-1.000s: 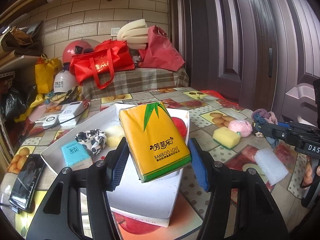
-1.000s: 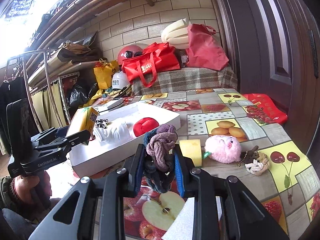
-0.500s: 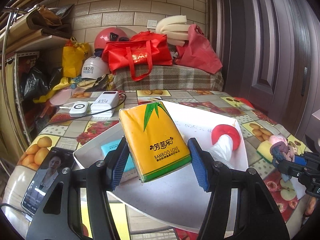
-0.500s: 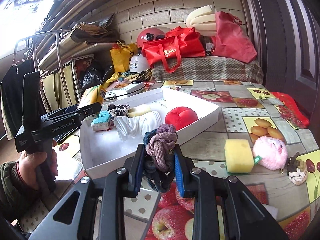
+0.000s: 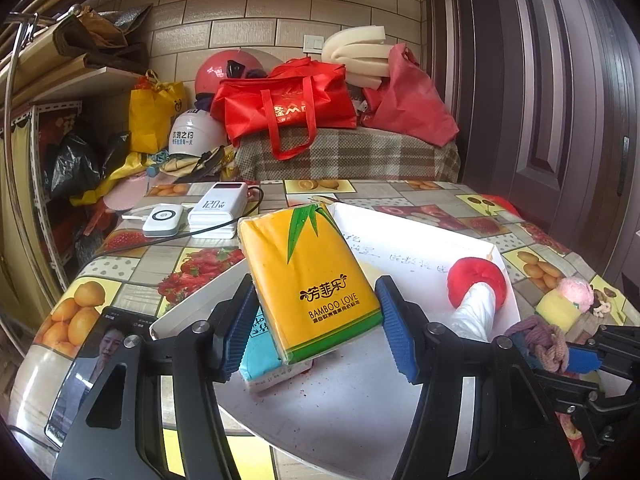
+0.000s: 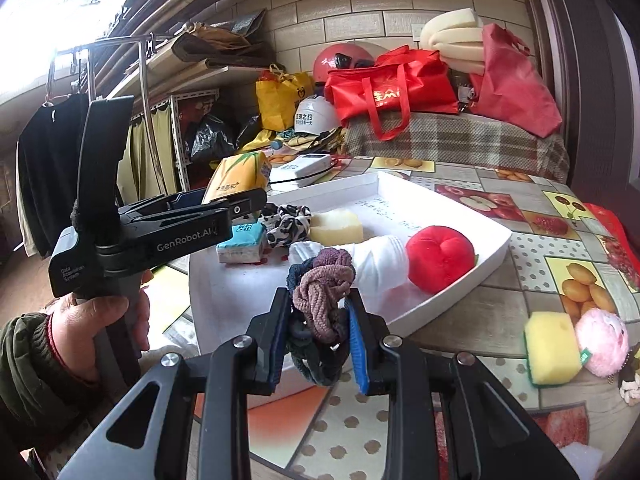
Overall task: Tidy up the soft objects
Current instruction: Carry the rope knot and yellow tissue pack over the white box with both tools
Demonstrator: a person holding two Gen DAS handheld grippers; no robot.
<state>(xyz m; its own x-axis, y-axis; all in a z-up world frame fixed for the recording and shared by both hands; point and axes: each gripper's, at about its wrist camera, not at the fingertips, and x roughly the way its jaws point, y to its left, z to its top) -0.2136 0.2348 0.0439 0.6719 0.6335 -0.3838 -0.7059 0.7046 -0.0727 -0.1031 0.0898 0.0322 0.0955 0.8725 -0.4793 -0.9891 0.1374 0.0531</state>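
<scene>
My left gripper [image 5: 316,328] is shut on a yellow tissue pack [image 5: 308,280], held above the near left end of the white tray [image 5: 340,400]. Seen from the right wrist, the same pack [image 6: 238,178] sticks out past the left gripper [image 6: 240,200]. My right gripper [image 6: 320,344] is shut on a bundle of knitted hair ties [image 6: 322,292] and hangs at the tray's [image 6: 496,248] near edge. Inside the tray lie a red plush [image 6: 440,258], a white cloth [image 6: 372,264], a pale sponge [image 6: 336,226], a spotted scrunchie [image 6: 286,220] and a blue tissue pack [image 6: 242,244].
On the fruit-print table, right of the tray, lie a yellow sponge [image 6: 552,346], a pink plush [image 6: 602,342] and a rope knot [image 6: 630,384]. A phone [image 5: 92,364] and a power bank [image 5: 218,208] lie to the tray's left. Bags and helmets crowd the back.
Both grippers have swung left with their loads still held. The left one now sits over the tray's left end, and the right one has come from the table to the tray's near edge.
</scene>
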